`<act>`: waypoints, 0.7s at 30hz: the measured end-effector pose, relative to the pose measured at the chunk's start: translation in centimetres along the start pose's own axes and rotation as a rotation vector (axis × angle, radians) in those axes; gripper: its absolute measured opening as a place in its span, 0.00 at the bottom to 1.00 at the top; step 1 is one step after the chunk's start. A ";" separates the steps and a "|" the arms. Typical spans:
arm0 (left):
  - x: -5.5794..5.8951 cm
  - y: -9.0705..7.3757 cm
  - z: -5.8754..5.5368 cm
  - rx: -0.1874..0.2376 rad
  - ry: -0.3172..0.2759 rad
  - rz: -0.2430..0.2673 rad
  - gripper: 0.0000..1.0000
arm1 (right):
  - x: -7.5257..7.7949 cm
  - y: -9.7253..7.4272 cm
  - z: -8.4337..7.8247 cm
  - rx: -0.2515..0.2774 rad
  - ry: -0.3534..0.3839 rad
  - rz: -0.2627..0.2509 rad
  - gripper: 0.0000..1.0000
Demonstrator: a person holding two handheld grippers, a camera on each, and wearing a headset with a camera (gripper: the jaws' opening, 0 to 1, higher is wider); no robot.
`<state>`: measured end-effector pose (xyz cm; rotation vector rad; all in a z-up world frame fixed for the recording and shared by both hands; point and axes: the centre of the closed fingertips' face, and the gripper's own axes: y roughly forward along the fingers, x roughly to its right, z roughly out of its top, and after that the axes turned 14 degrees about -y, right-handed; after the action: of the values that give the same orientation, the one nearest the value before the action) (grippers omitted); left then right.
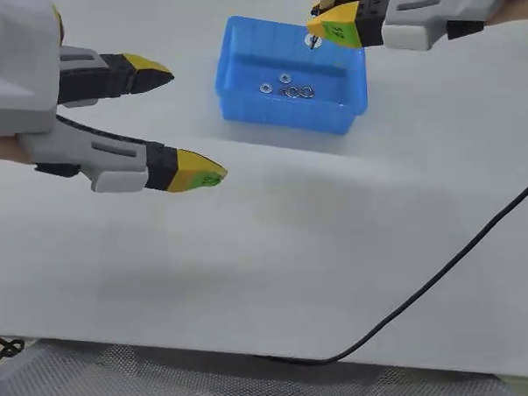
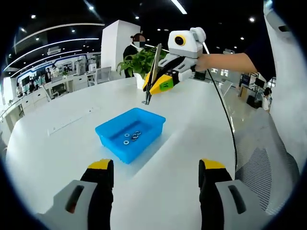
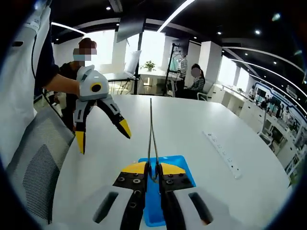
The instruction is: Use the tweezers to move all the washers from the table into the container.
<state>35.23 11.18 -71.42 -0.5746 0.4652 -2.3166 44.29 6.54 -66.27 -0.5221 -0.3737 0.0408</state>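
A blue container [image 1: 240, 54] stands at the back of the white table [image 1: 275, 250], with several washers [image 1: 287, 88] on its floor. Above its far rim my right gripper [image 1: 328, 20] is shut on thin metal tweezers [image 1: 314, 41], whose tips point down into it. I cannot tell whether the tips hold a washer. My left gripper [image 1: 191, 127] hovers open and empty at the left, apart from the container. In the left gripper view the tweezers [image 2: 151, 72] hang over the container [image 2: 112, 128]. The right gripper view looks along the tweezers [image 3: 150, 129] to the container [image 3: 184, 175] below.
A black cable [image 1: 442, 269] runs across the table's right front to its near edge. A mesh chair [image 1: 123, 379] sits below that edge. A power strip [image 3: 223, 148] lies further along the table. A potted plant [image 2: 136, 62] and people are at the far end.
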 end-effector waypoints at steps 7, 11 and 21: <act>-0.2 -0.1 -0.7 -0.015 -0.014 0.006 0.77 | 1.3 3.2 -2.8 -0.023 0.029 0.007 0.10; -0.6 -0.3 -1.2 -0.031 -0.021 0.012 0.76 | 1.0 4.4 -4.4 -0.038 0.032 0.016 0.10; -2.5 -0.2 -0.7 -0.023 -0.032 0.050 0.80 | -0.1 6.1 -6.4 -0.056 0.038 0.035 0.10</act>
<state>36.37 13.18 -72.56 -0.6035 0.4861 -2.2538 46.86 8.73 -74.38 -0.5843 -0.3291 0.0540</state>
